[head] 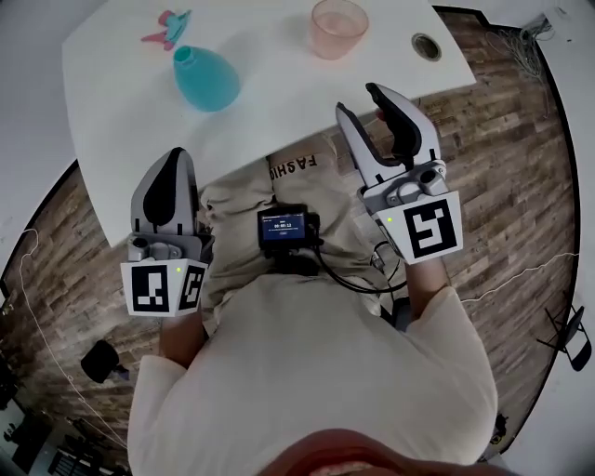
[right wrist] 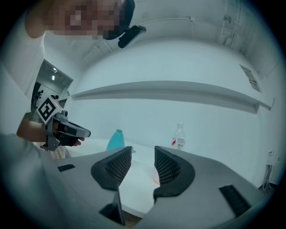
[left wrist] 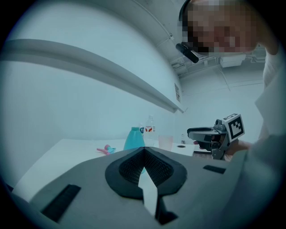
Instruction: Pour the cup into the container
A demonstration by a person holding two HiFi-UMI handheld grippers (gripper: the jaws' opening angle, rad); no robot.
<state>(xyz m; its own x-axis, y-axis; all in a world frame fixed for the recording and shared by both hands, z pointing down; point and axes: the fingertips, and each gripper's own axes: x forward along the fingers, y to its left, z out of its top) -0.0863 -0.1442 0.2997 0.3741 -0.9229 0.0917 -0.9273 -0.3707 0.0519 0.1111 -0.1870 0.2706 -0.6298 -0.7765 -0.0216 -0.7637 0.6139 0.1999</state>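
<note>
Cup [head: 338,28]: pink, translucent, round and tapering, upright on the bench at the top centre of the head view
Container [head: 206,78]: teal and smooth, with a broad rounded base narrowing to an open neck; stands at the upper left, well apart from the cup
Bench [head: 279,121]: flat, matte white, filling the upper part of the head view
Left gripper [head: 177,156]: at the lower left, below the container; fingers pressed together at the tips, nothing between them
Right gripper [head: 359,99]: at the centre right, just below the cup with bare bench between; ribbed dark fingers stand a little apart and grip nothing
Toy [head: 167,28]: small pink-and-teal piece lying at the upper left, above the container
Grommet [head: 427,46]: round ringed hole in the bench, to the right of the cup
Bottle [right wrist: 179,136]: clear plastic with a red-and-white label, upright near the wall in both gripper views
Screen unit [head: 284,226]: small, dark and lit, on the person's lap between the grippers, with a black cable trailing off
Floor [head: 502,139]: wood-plank pattern around the bench
</note>
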